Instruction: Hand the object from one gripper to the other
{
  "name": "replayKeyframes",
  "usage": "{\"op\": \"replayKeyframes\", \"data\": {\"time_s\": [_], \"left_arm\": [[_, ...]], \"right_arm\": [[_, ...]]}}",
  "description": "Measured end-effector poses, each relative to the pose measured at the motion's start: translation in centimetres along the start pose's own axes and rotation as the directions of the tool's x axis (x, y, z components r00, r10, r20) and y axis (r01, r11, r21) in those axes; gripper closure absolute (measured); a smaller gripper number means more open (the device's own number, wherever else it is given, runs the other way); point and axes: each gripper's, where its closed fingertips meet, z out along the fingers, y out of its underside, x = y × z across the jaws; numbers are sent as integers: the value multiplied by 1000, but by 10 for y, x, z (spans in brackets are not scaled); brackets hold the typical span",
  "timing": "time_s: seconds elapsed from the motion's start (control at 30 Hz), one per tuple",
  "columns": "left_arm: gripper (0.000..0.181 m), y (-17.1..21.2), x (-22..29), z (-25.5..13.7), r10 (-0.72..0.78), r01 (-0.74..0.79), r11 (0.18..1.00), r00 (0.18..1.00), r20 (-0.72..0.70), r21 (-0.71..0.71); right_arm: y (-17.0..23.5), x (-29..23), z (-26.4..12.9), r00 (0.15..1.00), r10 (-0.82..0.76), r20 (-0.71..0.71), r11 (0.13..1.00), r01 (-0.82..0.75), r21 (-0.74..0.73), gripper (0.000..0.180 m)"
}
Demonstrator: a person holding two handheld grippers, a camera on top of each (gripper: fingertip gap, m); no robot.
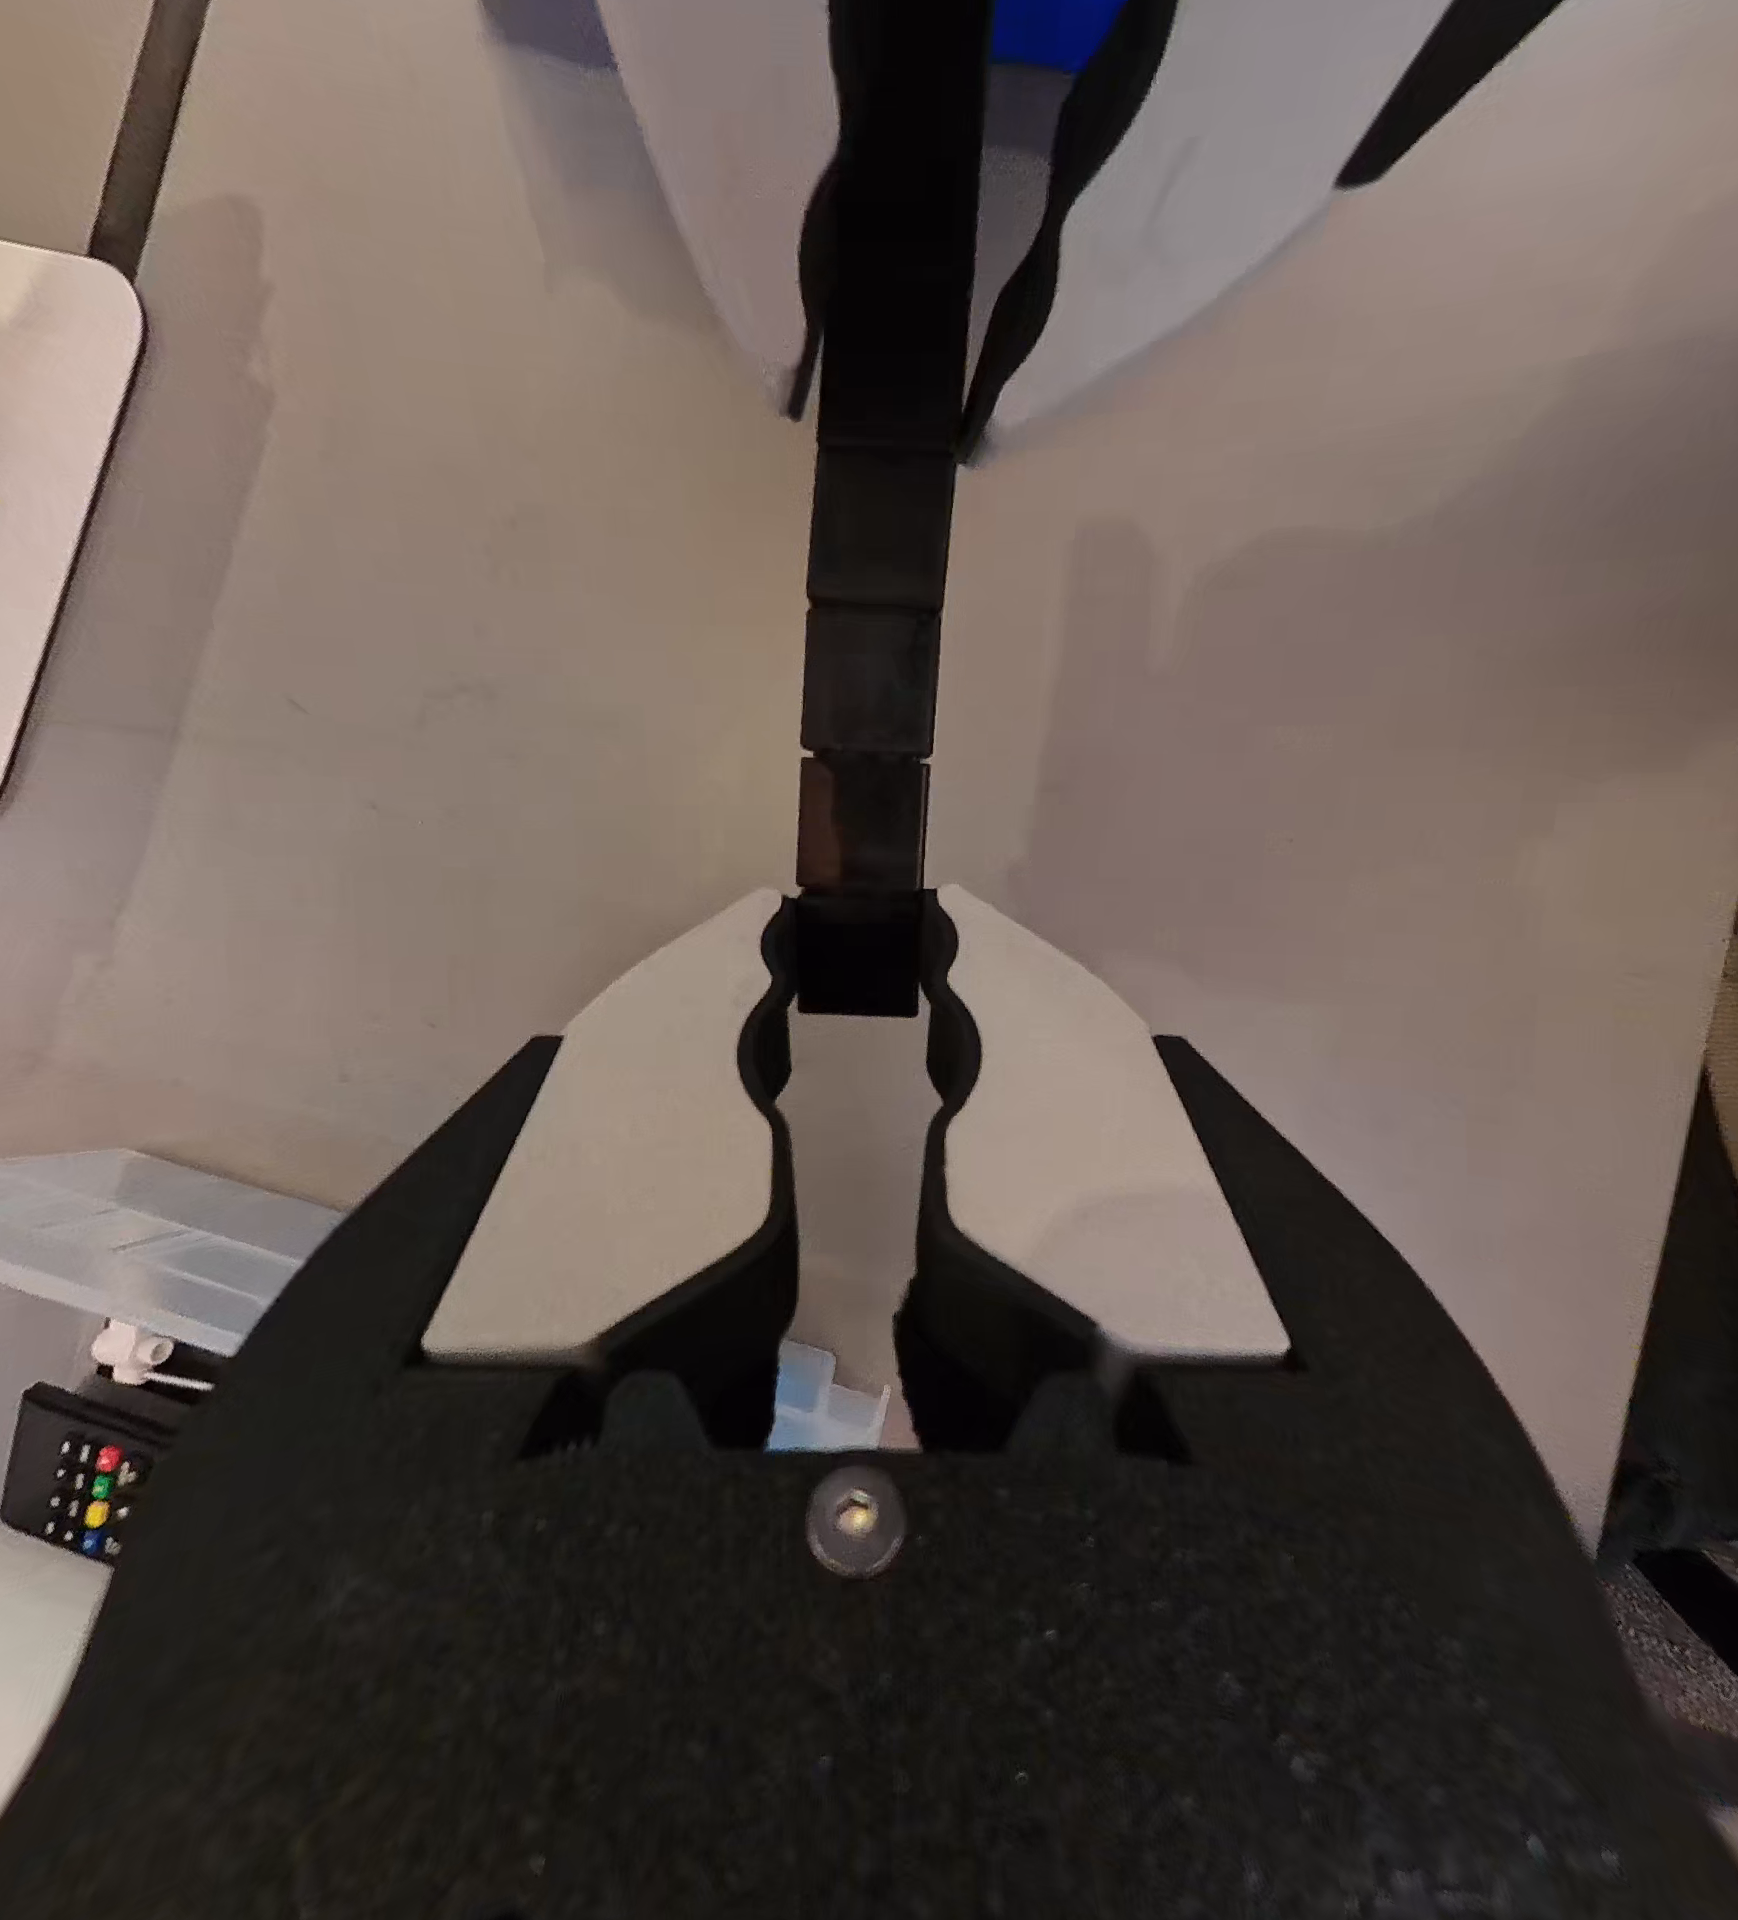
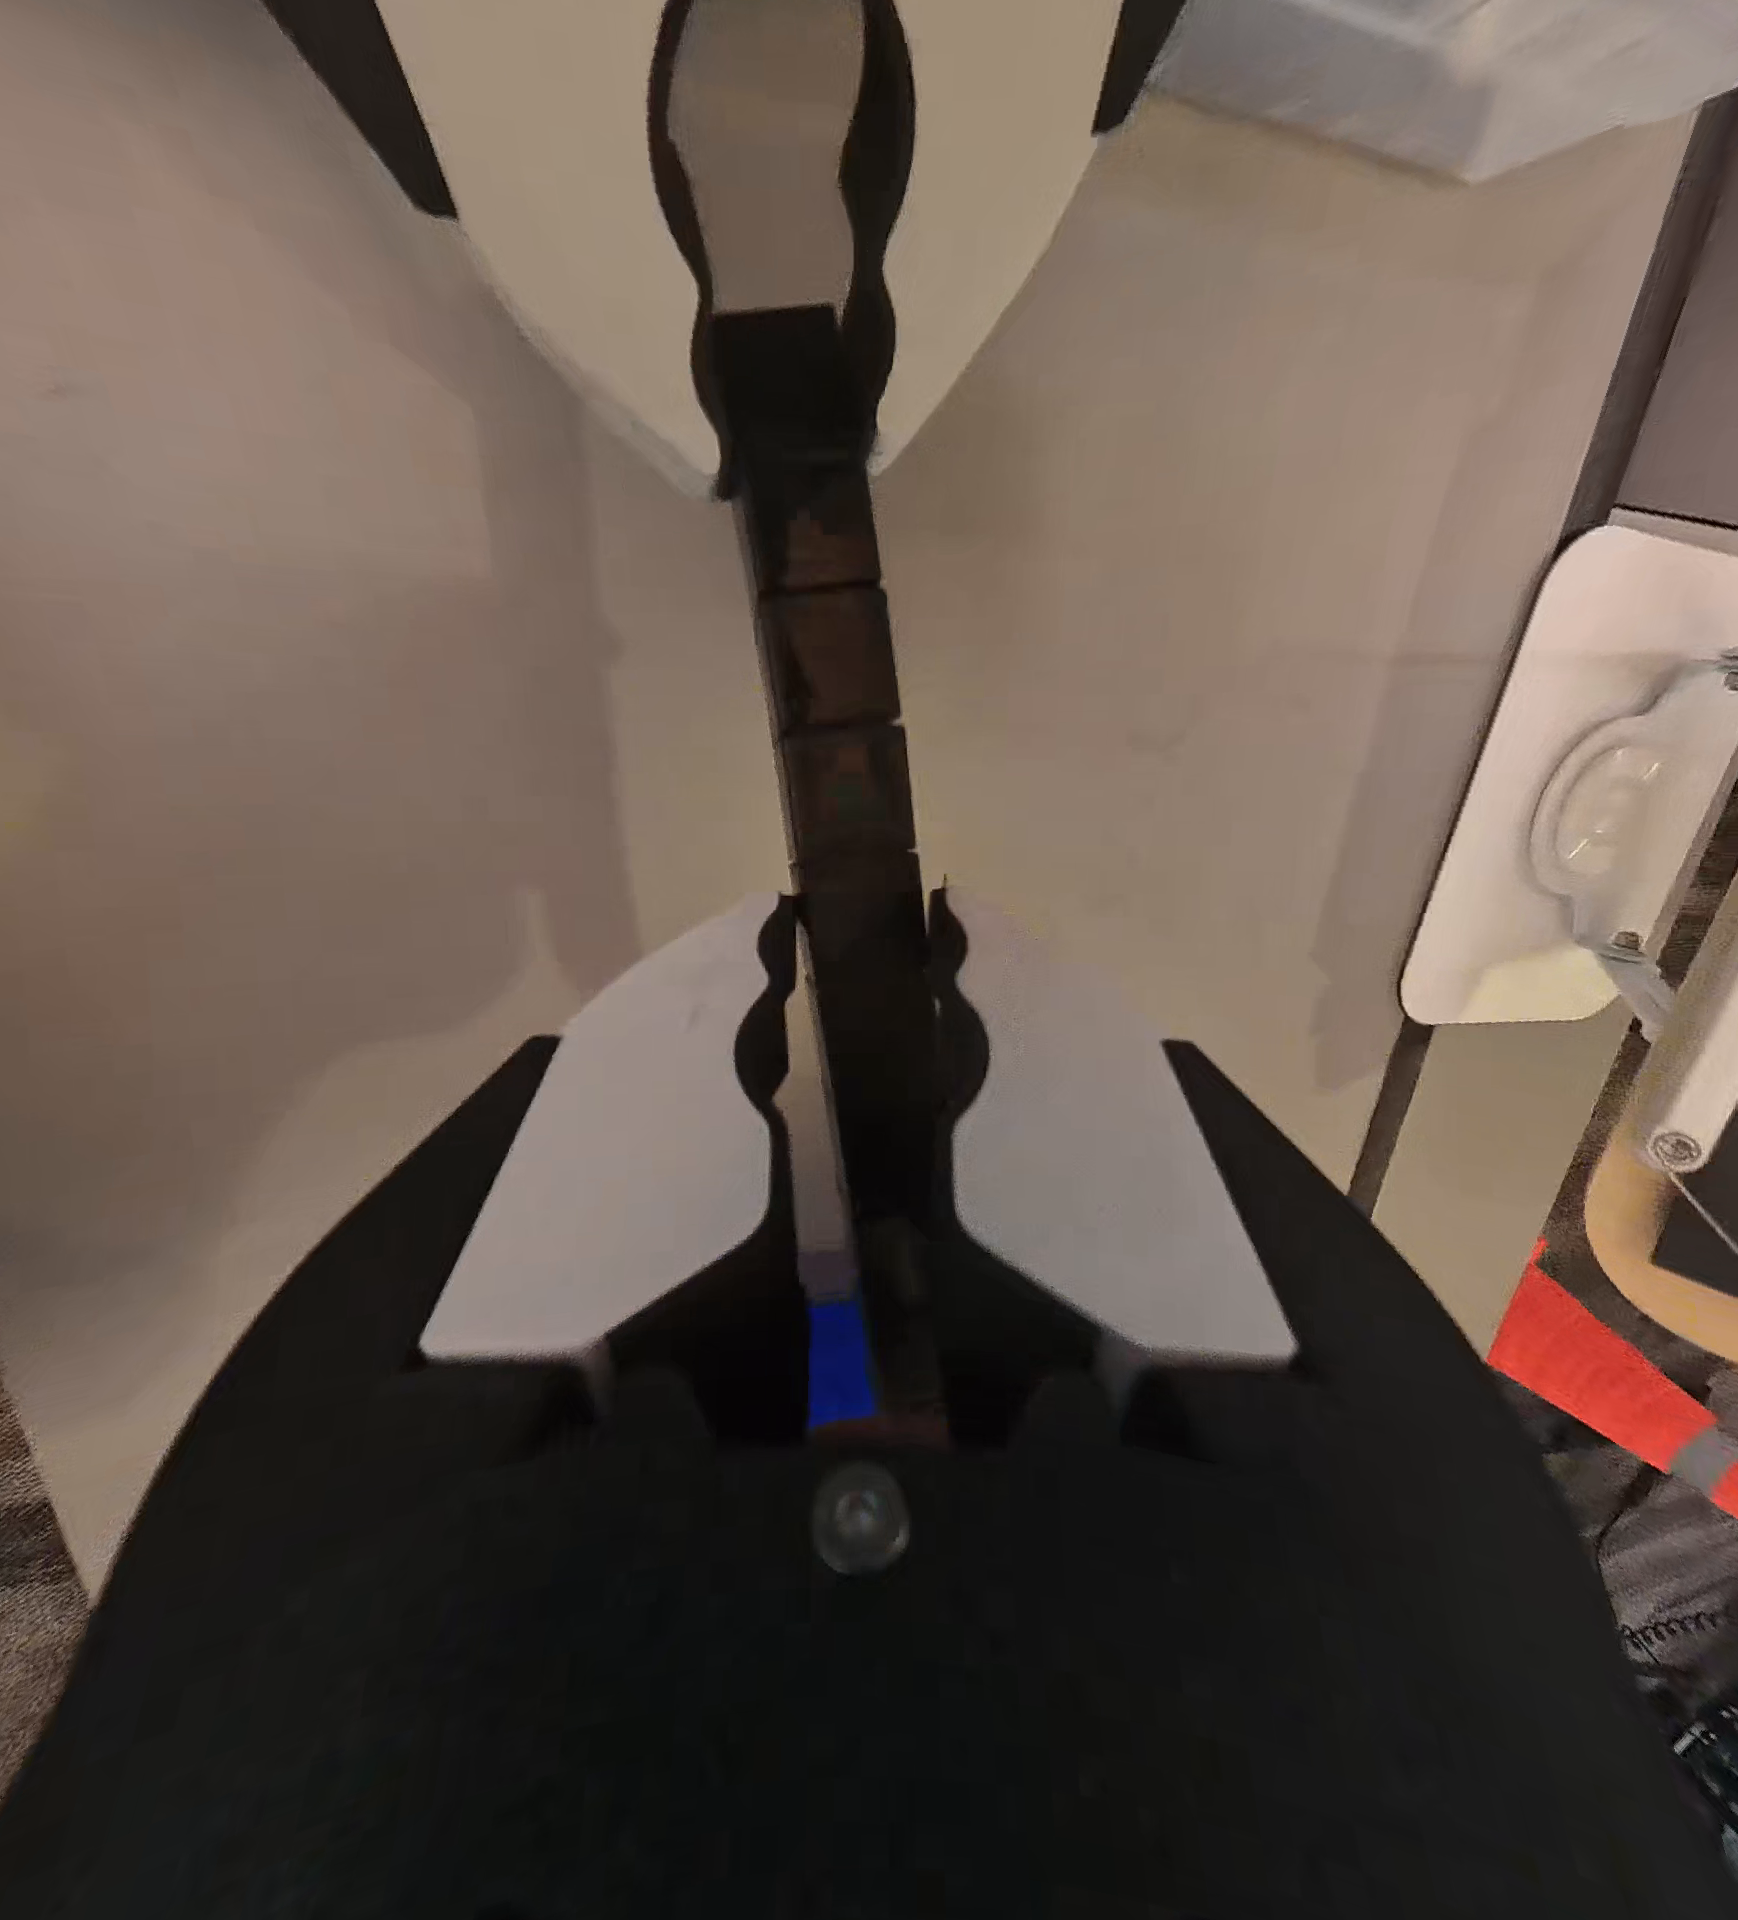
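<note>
A long black bar made of several block segments [image 1: 865, 707] spans between my two grippers above a white table [image 1: 429, 727]. My left gripper [image 1: 857, 956] is shut on the near end block with its fingertips. My right gripper [image 1: 886, 416] comes in from the top of the left wrist view, its fingers on either side of the far end. In the right wrist view the bar [image 2: 839, 665] runs deep between my right gripper's [image 2: 860, 935] fingers, slightly tilted, with a thin gap on its left lower down. The left gripper [image 2: 792, 416] holds the far end there.
A white device [image 1: 13, 520], a clear plastic box [image 1: 117, 1226] and a black remote with coloured buttons [image 1: 86, 1475] lie at the left. The right wrist view shows a white mount [image 2: 1592, 779], a clear box [image 2: 1467, 83] and red tape on the floor [image 2: 1623, 1382]. There is about 7 centimeters between the tips of the two grippers. The white device [image 1: 13, 520] is about 40 centimeters from both grippers' fingertips. The right camera catches it too, in the right wrist view [image 2: 1506, 824].
</note>
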Motion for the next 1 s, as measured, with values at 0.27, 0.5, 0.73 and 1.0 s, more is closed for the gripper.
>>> {"op": "replayKeyframes", "data": {"time_s": [0.27, 0.5, 0.73, 1.0], "left_arm": [[154, -8, -7, -9, -104, 113, 982, 992, -64, 154], [123, -6, -31, -37, -355, 335, 824, 934, -45, 458], [119, 30, 62, -22, -606, 611, 485, 751, -263, 626], [120, 35, 96, -24, -587, 652, 489, 738, -334, 580]], "right_arm": [[1, 7, 5, 999, -22, -47, 1000, 22, 7, 158], [18, 13, -2, 995, 31, -99, 999, -27, 35, 159], [69, 60, -68, 916, 343, -209, 910, -269, 317, 159], [267, 98, -100, 348, 906, -240, 418, -825, 380, 158]]}}
